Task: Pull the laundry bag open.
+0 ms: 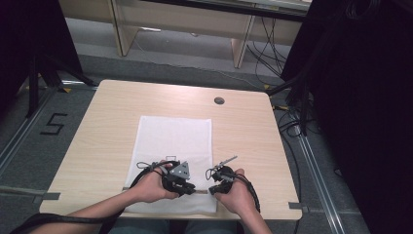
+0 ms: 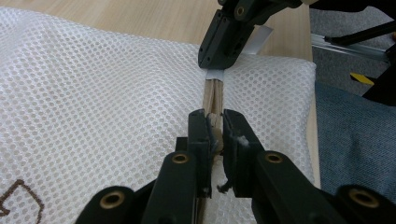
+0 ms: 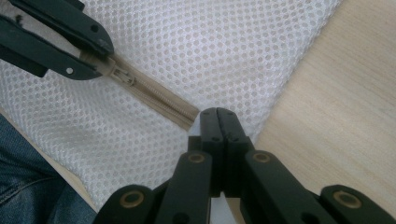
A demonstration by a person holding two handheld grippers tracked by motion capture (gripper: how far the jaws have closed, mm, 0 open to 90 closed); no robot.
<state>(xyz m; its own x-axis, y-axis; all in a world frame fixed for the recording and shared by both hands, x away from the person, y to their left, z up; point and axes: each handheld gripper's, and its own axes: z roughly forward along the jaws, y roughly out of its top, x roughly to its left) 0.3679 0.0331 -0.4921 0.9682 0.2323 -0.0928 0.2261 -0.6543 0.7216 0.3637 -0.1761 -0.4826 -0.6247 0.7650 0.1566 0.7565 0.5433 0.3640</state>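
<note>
Mesh bag [image 1: 173, 146] on table [image 1: 97, 131], my left gripper [image 2: 214, 128] pinching its zipper pull [image 3: 125, 76], right gripper [image 3: 218, 119] clamped on zipper end [image 3: 187, 116]

Place: lab or test room for recording.
Table [image 1: 122, 105]: plain wood-look top, cable hole [image 1: 219, 101] at far side.
Floor: grey, with taped mark "5" [image 1: 52, 124] at left and metal rails [image 1: 316, 175] either side.
Far side: pale benches [image 1: 185, 22], loose cables [image 1: 265, 53].
Sides: black curtains [image 1: 370, 97], tripod legs [image 1: 44, 68].
</note>
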